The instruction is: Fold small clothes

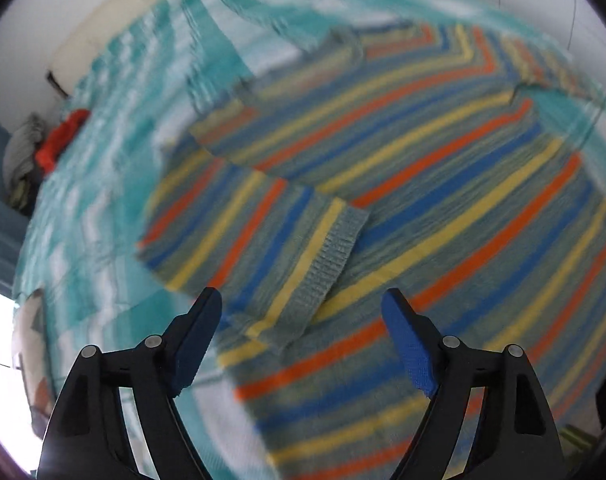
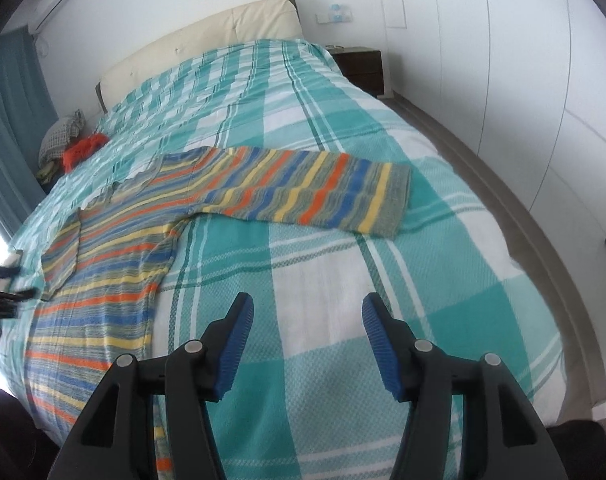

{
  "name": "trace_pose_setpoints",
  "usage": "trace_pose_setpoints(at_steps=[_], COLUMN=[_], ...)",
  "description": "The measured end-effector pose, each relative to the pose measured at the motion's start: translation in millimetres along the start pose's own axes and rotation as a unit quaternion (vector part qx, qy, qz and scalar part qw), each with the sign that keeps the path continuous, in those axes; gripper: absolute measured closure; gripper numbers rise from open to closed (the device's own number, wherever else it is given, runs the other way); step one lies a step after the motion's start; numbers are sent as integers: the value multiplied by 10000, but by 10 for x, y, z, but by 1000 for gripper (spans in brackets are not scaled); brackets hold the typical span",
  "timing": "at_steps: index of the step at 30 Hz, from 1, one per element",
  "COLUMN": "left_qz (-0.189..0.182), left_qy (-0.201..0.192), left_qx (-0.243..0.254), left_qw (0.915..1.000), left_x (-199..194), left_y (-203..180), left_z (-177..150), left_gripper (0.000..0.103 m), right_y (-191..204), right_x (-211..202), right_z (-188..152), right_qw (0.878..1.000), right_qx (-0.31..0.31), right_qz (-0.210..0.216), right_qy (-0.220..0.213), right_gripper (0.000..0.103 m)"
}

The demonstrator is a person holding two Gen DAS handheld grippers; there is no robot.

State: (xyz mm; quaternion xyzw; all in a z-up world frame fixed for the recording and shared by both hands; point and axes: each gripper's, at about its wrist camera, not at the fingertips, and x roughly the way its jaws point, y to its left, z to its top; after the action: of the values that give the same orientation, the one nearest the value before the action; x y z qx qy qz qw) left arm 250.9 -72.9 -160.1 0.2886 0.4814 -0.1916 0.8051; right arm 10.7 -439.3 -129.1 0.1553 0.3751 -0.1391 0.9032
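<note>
A striped knit sweater (image 1: 423, 184) in orange, blue, yellow and grey lies flat on the bed. In the left wrist view its left sleeve (image 1: 263, 248) is folded across the body, its grey cuff (image 1: 327, 268) just ahead of my open, empty left gripper (image 1: 303, 300). The view is blurred. In the right wrist view the sweater (image 2: 115, 256) lies at the left, its other sleeve (image 2: 303, 192) stretched out to the right, cuff (image 2: 395, 200) at the end. My right gripper (image 2: 306, 304) is open and empty, above bare bedspread, well short of that sleeve.
The bed has a teal and white checked bedspread (image 2: 323, 280) and a cream headboard (image 2: 207, 36). A red cloth (image 2: 83, 150) and a grey bundle (image 2: 59, 136) lie at the bed's far left. A nightstand (image 2: 361, 66) and white wardrobes (image 2: 503, 60) stand right.
</note>
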Motion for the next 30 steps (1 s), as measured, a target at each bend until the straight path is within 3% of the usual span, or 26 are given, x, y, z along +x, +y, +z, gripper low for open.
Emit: trace_pose_setpoints(at_steps=[2, 3, 4, 5, 6, 9, 11, 13, 15, 16, 17, 18, 19, 20, 23, 24, 30], left_qz=[-124, -289, -606, -720, -668, -892, -823, -693, -382, -246, -129, -69, 20, 75, -43, -49, 184], left_qy=[241, 286, 321, 316, 303, -15, -286, -440, -476, -414, -277, -146, 18, 141, 293, 284, 323], left_qx=[-164, -338, -686, -975, -1245, -2092, -2786, -3552, -4455, -4766, -5194, -5452, -5660, -5764, -5956, -5970, -5838], left_qw=[9995, 9986, 9953, 9921, 9895, 9738, 9565, 9312, 8932, 8778, 8540, 8381, 8244, 8170, 8027, 8017, 8110], left_x=[239, 293, 337, 331, 303, 84, -107, -224, -250, -224, -156, -87, -5, 58, 165, 161, 86], left_y=[51, 102, 195, 290, 376, 742, 1121, 1558, 2097, 2293, 2518, 2657, 2769, 2827, 2851, 2822, 2678], left_z=[38, 32, 18, 2, -10, -98, -228, -402, -702, -846, -1067, -1227, -1397, -1500, -1724, -1737, -1754], left_gripper=[20, 29, 52, 71, 99, 101, 101, 101, 101, 101, 101, 101, 101, 101, 101, 101, 102], right_y=[-6, 1, 18, 34, 51, 98, 117, 127, 126, 125, 125, 131, 135, 138, 165, 175, 198], right_x=[11, 22, 35, 46, 65, 113, 135, 149, 144, 145, 145, 155, 164, 173, 215, 224, 253], right_z=[-13, -11, -12, -15, -20, -45, -49, -51, -51, -50, -49, -50, -50, -52, -62, -69, -84], right_qw=[10000, 10000, 10000, 10000, 9999, 9997, 9996, 9995, 9995, 9995, 9995, 9995, 9995, 9995, 9993, 9992, 9989], right_qx=[35, 16, -25, -58, -98, -175, -207, -223, -220, -221, -220, -212, -210, -208, -246, -270, -336], right_qz=[13, 13, 9, 8, 3, 1, 17, 11, 14, 11, 13, 14, 18, 21, 27, 19, -7], right_qy=[37, 47, 60, 73, 99, 184, 206, 204, 205, 208, 208, 215, 222, 233, 295, 311, 339], right_gripper=[46, 46, 46, 46, 46, 46, 46, 46, 46, 46, 46, 46, 46, 46, 46, 46, 46])
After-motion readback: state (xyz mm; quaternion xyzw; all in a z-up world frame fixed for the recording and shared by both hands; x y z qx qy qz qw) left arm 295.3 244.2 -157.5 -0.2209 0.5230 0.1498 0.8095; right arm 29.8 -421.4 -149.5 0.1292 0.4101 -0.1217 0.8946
